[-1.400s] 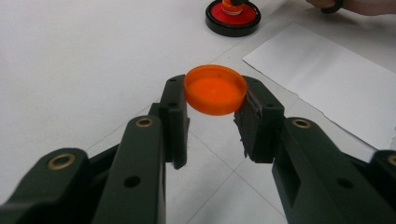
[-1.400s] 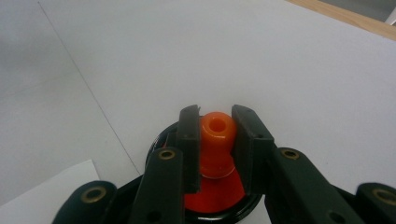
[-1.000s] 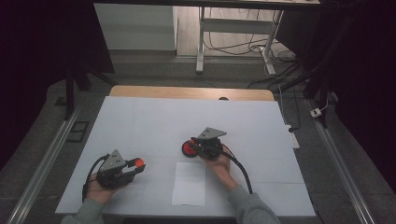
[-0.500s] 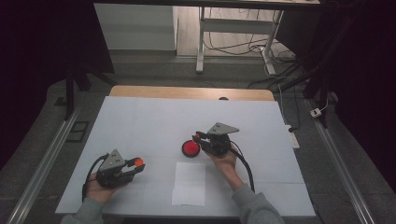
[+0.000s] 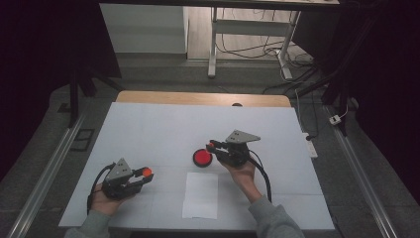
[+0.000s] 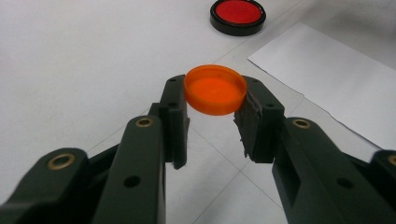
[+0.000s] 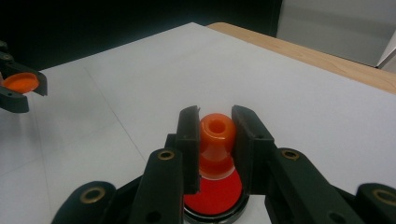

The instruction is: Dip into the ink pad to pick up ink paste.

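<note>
Lab or recording room suggested: white-covered table (image 5: 148, 124) set among dark curtains, metal floor rails (image 5: 44, 173), bench frame (image 5: 213, 44), loose cables (image 5: 247, 47), power strip (image 5: 309, 144) on floor.

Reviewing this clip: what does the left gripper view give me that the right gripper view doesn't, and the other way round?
Left gripper view: the paper sheet and the whole red pad. Right gripper view: the orange knob clamped in the right tool, and the wooden table edge. Both: the orange cap in the left tool, the pad, the white cover.
</note>
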The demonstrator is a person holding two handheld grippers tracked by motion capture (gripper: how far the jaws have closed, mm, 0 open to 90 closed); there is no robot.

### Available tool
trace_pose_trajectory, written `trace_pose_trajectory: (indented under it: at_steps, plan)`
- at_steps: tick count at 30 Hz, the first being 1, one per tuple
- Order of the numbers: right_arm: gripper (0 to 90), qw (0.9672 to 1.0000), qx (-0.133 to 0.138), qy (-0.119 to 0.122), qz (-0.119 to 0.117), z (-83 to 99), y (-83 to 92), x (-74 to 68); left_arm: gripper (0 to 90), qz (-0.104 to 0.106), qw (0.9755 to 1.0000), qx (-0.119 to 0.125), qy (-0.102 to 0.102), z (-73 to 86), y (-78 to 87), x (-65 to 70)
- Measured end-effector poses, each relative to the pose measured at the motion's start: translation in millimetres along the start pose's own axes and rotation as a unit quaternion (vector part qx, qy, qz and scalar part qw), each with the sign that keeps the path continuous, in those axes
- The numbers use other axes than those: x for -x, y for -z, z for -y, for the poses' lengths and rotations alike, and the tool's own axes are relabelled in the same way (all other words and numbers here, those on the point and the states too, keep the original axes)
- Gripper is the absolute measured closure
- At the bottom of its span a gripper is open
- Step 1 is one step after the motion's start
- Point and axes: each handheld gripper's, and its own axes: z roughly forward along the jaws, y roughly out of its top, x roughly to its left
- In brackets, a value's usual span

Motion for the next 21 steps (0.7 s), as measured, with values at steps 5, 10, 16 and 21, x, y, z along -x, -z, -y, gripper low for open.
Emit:
trace_pose_trajectory:
  at_steps: [5,10,16,21]
  plan:
    - [72.0,1.0000,0.002,0.004,-0.003,-1.7,6.8,-2.5,64.5,-0.002,1.0000,0.002,0.000,0.0,0.6,0.3]
    - [72.0,0.9999,0.005,0.005,-0.009,-2.6,11.6,-4.6,64.5,-0.002,1.0000,0.002,0.001,0.2,0.4,-0.4]
    - [72.0,0.9997,0.002,-0.001,-0.023,0.1,13.8,-7.8,64.5,-0.002,1.0000,0.001,0.001,0.3,0.4,-0.5]
    - [71.9,0.9995,0.004,-0.003,-0.030,2.5,18.1,-9.7,64.5,-0.002,1.0000,0.001,0.001,0.5,0.6,-1.0]
